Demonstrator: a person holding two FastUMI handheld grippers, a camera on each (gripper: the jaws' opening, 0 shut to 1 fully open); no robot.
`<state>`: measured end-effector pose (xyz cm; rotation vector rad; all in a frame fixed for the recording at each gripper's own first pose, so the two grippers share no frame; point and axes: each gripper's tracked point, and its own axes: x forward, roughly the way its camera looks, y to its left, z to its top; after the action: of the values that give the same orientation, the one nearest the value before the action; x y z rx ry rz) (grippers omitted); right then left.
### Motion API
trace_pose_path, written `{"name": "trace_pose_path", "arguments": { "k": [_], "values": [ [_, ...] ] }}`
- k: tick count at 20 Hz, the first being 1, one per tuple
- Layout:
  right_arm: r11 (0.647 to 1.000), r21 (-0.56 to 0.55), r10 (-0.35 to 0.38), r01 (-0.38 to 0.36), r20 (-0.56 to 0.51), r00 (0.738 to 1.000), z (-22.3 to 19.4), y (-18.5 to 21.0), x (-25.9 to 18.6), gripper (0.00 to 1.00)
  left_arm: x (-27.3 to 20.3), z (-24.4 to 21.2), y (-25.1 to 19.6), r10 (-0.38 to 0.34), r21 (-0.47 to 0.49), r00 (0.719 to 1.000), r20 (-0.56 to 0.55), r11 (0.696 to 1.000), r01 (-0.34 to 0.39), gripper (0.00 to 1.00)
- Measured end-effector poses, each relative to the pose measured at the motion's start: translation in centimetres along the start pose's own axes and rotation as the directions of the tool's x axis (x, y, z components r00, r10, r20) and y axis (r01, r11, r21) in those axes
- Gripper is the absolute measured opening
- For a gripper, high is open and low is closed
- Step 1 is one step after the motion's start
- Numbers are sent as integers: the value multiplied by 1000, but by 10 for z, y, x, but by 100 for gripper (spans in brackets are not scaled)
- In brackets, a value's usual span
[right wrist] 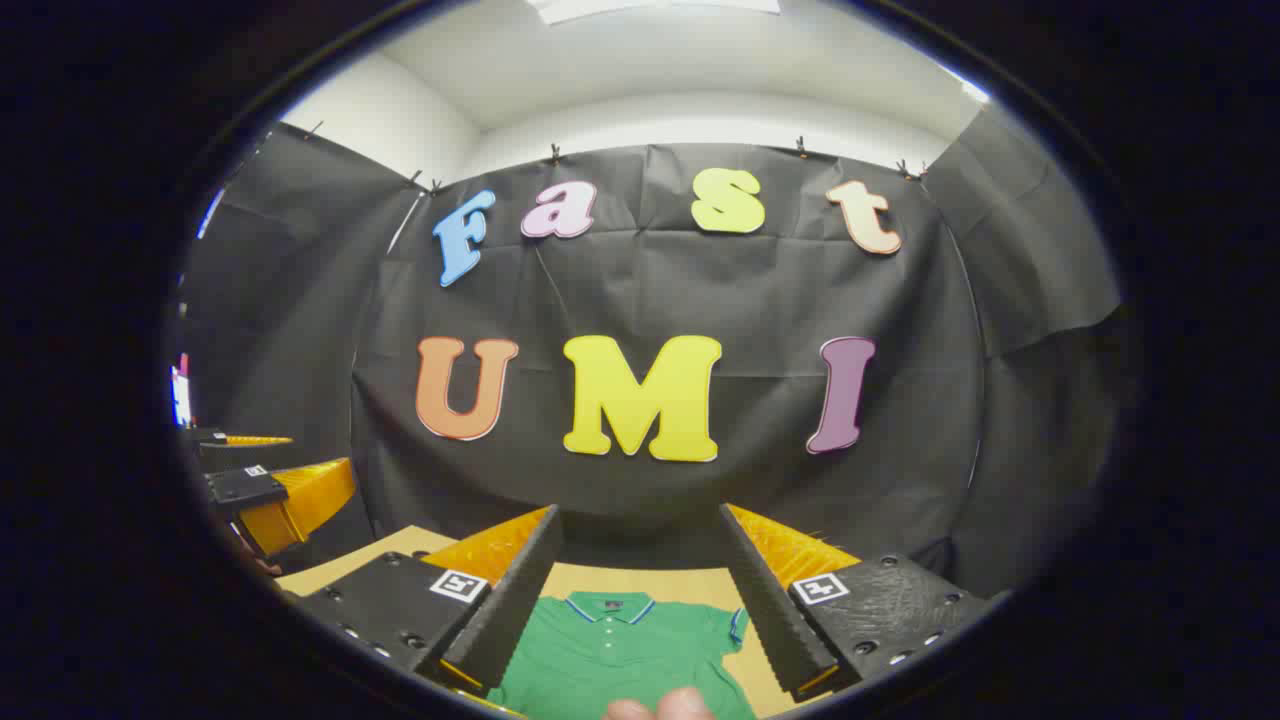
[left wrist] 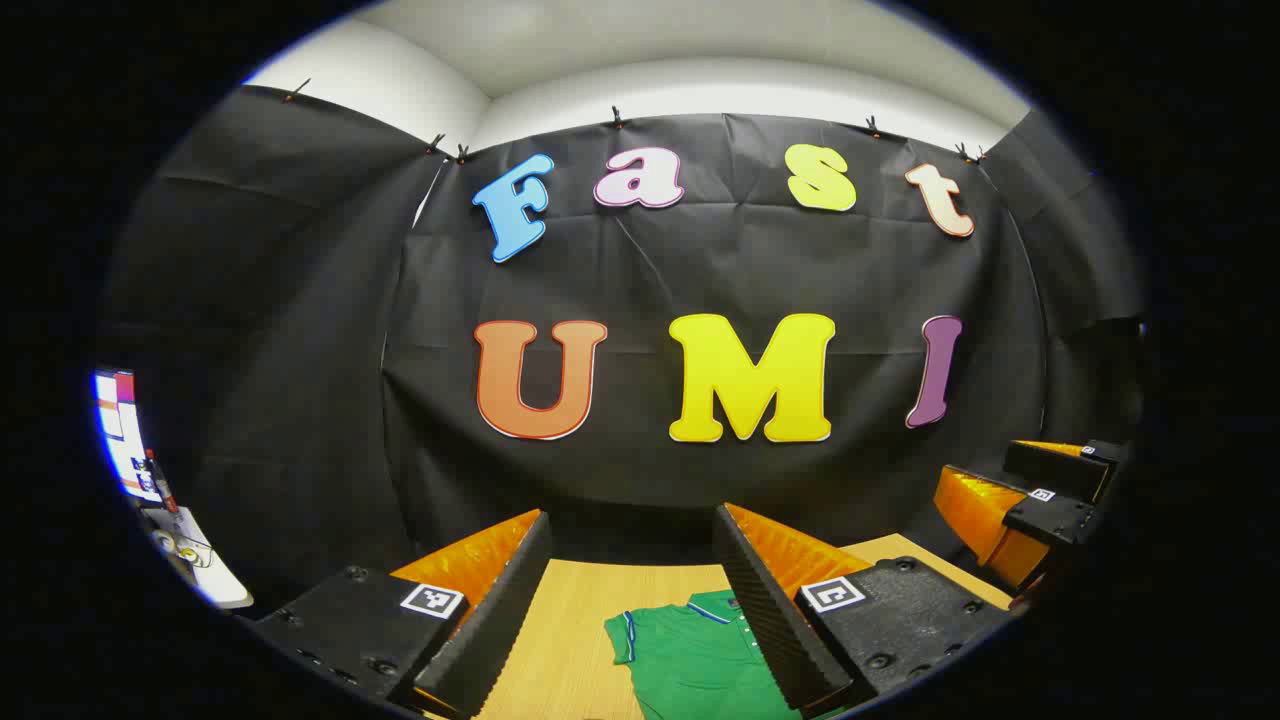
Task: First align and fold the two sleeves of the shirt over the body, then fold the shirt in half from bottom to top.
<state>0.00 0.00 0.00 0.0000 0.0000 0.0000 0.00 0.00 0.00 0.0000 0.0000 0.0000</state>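
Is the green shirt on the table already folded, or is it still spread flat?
Spread, as far as visible: the green shirt lies flat on the table, collar up, with one short sleeve extended sideways. Its lower part is out of frame.

Left gripper [left wrist: 630,600]: two wedge-shaped fingers, inner faces ribbed. Each finger mounts on a flat block with recessed screws and one square black-and-white marker [left wrist: 432,600]. Right gripper [right wrist: 640,590]: same build, with a matching marker [right wrist: 821,588] per block. A fingertip [right wrist: 660,706] shows at the lower edge of the right gripper view.
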Motion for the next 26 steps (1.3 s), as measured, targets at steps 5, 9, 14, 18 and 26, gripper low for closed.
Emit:
{"name": "trace_pose_path", "arguments": {
  "k": [5, 9, 14, 18, 26],
  "values": [
    [1000, 3, 7, -7, -4, 1000, -1, 0, 5, 95, 5, 0, -5, -17, 0, 1000, 2, 1000, 17, 100],
    [1000, 10, 6, -6, -6, 1000, -2, -1, 8, 95, 8, 0, -9, -24, -1, 1000, 0, 1000, 24, 100],
    [1000, 7, -6, 7, -15, 1000, -5, -8, 14, 94, 14, -1, -13, -36, 2, 999, -2, 999, 36, 100],
    [1000, 10, -15, 16, -18, 1000, -6, -12, 18, 95, 18, -4, -15, -44, 5, 999, -7, 999, 44, 100],
    [999, 23, -23, 24, -31, 999, -12, -17, 30, 95, 29, -5, -21, -55, 11, 999, -2, 998, 55, 100]
  ]
}}
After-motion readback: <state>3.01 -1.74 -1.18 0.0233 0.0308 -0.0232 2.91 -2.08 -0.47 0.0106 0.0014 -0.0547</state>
